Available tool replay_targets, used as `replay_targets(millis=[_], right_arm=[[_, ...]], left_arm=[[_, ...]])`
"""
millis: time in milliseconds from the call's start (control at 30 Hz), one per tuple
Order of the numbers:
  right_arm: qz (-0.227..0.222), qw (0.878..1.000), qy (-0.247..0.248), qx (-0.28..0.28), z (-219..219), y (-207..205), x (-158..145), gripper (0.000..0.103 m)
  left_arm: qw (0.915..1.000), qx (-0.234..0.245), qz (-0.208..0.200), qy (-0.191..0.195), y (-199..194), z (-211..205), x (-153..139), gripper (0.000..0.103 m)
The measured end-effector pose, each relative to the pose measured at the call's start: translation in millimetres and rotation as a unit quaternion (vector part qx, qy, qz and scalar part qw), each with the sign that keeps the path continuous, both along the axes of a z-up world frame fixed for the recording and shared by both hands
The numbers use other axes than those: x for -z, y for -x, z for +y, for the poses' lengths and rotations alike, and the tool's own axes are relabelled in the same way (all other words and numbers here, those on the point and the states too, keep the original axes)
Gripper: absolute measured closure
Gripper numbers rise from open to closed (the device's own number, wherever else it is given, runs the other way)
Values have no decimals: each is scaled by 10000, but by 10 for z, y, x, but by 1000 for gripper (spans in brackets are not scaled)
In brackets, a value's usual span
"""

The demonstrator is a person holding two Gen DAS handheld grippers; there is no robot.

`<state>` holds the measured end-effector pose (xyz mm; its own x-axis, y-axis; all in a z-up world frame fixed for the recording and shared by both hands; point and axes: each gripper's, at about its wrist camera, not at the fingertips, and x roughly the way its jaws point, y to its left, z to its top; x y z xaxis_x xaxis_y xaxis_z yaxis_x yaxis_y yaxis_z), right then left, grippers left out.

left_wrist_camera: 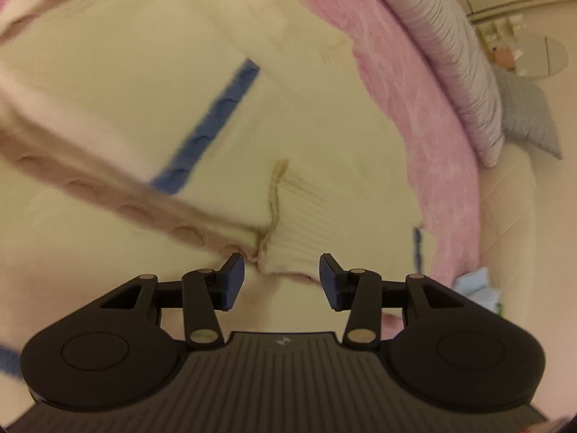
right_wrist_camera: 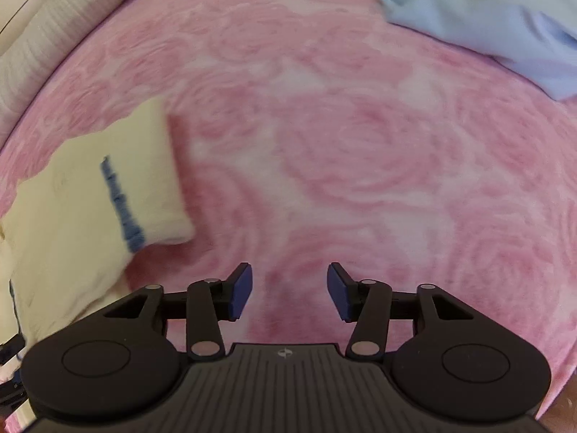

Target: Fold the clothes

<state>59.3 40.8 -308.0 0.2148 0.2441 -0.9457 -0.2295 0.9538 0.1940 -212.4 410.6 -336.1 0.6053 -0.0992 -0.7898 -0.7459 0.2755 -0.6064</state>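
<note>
A pink blanket [right_wrist_camera: 360, 126] with a rose pattern covers the bed. Along the bed's far edge lies a white ribbed pillow [left_wrist_camera: 450, 54], with a grey cushion [left_wrist_camera: 530, 115] just beyond it. A round mirror [left_wrist_camera: 541, 56] stands further back against the cream wall.

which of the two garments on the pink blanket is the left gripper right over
The cream sweater with blue stripes: its ribbed hem lies between the open left gripper fingers. The light blue garment lies apart, far across the pink blanket.
</note>
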Motion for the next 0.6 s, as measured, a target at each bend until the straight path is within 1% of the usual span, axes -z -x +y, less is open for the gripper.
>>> replay_targets(millis=[67,100,133,167,200,233,267,300,367,400,433,533,600], right_arm=[[39,10000,-10,22,-46,50,13,49],[58,10000,-15,32,-69,75,19,49],[78,10000,-20,43,-92,100,25,49],[97,9999,-25,54,-115,125,32,49],[117,9999,-30,65,-138,150,38,49],[136,9999,-35,76,-161,175,45,49],[154,9998,-41,84,-182,199,50,49],[119,9999,-60,30,-134,193,43,49],[51,9999,-100,-78,-38,182,28,49],[17,9998,-119,-133,9,177,20,49],[-14,9997,-136,-192,44,190,-4,49],[-56,9992,-211,-321,192,197,-8,49],[-26,9988,-258,-412,310,229,11,49]], left_arm=[[9999,13,148,-2,-110,-27,100,63],[9999,-23,146,-21,-131,-40,116,63],[10000,-27,73,-46,-141,-48,106,67],[10000,0,-46,-75,-148,-52,79,101],[9998,16,-171,-132,-144,-49,21,99],[9993,23,-301,-216,-130,-41,-65,99],[9980,96,-422,-459,-111,-21,-208,99],[9946,234,-534,-857,-87,11,-405,99],[9827,392,-576,-1714,36,114,-786,99],[9756,404,-536,-2091,130,179,-941,99],[9701,390,-445,-2356,240,263,-1043,99],[9604,281,19,-2773,603,568,-1152,99],[9579,342,378,-2825,747,695,-1047,99]])
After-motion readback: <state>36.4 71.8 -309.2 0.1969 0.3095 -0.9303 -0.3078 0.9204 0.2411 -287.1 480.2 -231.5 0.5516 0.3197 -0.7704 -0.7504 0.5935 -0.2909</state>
